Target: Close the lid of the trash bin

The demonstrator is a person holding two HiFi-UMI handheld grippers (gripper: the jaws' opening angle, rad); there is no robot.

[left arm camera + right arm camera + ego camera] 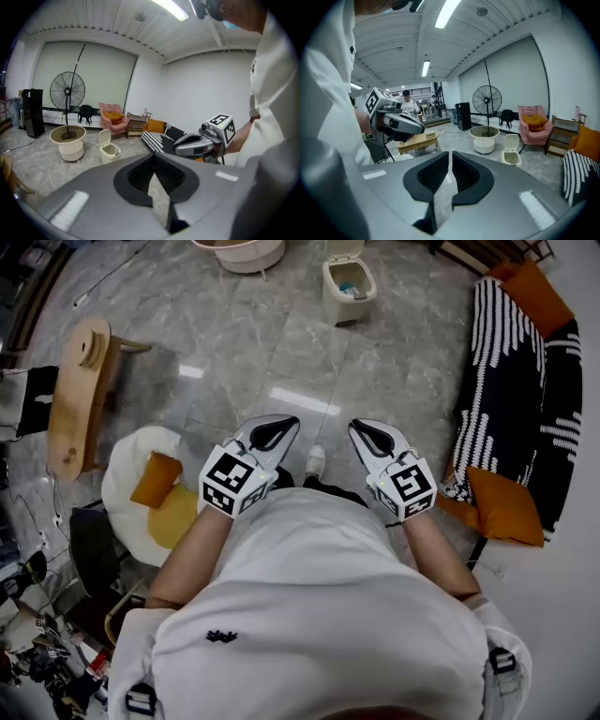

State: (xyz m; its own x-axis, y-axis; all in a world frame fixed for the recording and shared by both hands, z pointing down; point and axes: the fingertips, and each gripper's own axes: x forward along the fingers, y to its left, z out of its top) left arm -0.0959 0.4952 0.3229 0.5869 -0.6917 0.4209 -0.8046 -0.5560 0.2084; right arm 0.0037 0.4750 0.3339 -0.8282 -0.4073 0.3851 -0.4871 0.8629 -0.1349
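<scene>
The small cream trash bin (348, 289) stands on the marble floor far ahead, its lid (343, 249) tipped up and open, with some rubbish inside. It also shows as the bin (110, 151) in the left gripper view and the bin (512, 157) in the right gripper view, lid raised in both. My left gripper (277, 429) and right gripper (367, 433) are held side by side close to the person's body, well short of the bin. The left gripper (154, 157) and the right gripper (450, 154) are both shut with nothing between the pads.
A round cream basin (244, 251) sits left of the bin. A wooden side table (80, 390) and a white seat with orange cushions (155, 486) are on the left, a striped sofa (520, 399) on the right. A standing fan (67, 92) and pink armchair (112, 117) stand at the far wall.
</scene>
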